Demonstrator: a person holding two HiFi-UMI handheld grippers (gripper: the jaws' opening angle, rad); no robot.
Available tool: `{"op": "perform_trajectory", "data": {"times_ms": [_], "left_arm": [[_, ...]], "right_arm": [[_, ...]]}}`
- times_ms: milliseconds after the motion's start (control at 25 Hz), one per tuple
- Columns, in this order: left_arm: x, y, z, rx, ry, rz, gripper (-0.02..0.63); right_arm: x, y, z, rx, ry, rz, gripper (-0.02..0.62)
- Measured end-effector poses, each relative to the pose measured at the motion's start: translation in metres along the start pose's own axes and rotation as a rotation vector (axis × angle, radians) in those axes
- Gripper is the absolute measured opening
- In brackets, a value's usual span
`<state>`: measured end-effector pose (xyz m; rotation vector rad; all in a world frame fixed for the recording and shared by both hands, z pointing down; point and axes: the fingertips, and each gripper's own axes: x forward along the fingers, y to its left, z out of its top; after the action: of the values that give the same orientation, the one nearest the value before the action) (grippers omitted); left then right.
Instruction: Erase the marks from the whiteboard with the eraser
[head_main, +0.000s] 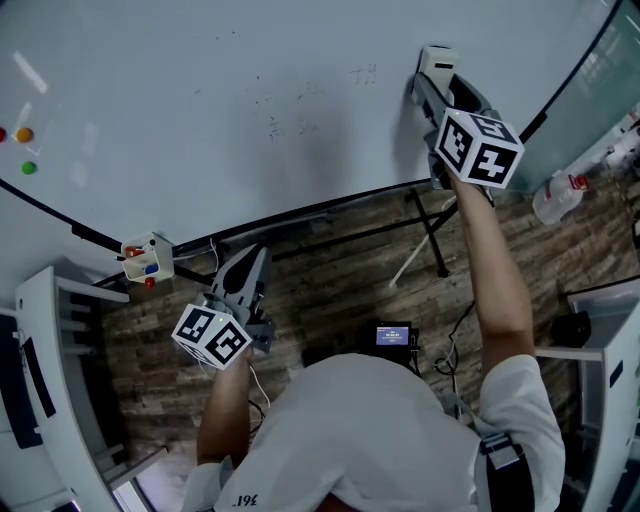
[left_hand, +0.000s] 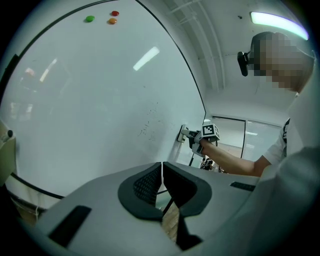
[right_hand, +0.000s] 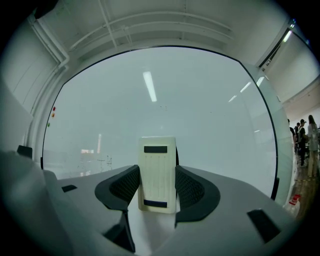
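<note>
The whiteboard (head_main: 180, 90) fills the top of the head view. Faint dark marks (head_main: 285, 122) remain near its middle, with a smaller trace (head_main: 362, 73) to the right. My right gripper (head_main: 434, 88) is shut on the cream eraser (head_main: 436, 60), which sits against the board's right part, to the right of the marks. In the right gripper view the eraser (right_hand: 158, 172) stands upright between the pads, and the marks (right_hand: 100, 161) lie to its left. My left gripper (head_main: 254, 258) hangs low below the board's bottom edge, shut and holding nothing (left_hand: 162, 172).
Red, orange and green magnets (head_main: 24, 134) stick at the board's left. A small marker holder (head_main: 148, 258) hangs on the lower edge. The board's stand legs (head_main: 430, 230) rest on the wooden floor, and a plastic bottle (head_main: 560, 195) is at right. People (right_hand: 305, 135) stand far off.
</note>
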<state>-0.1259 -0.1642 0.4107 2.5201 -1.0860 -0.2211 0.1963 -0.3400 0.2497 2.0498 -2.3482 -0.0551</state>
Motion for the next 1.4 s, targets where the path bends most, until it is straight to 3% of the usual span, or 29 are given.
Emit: {"op": "perform_trajectory", "data": {"times_ms": [560,1400], "left_arm": [[-0.025,0.019,0.005,-0.016,-0.022,-0.004,0.006],[-0.053,0.040,0.005,-0.016,-0.038,0.003,0.006]], "right_arm": [[0.006,0.075,0.001,-0.043,0.007,0.029,0.244],[0.011,0.146,-0.005,-0.075,0.014,0.062,0.244]]}}
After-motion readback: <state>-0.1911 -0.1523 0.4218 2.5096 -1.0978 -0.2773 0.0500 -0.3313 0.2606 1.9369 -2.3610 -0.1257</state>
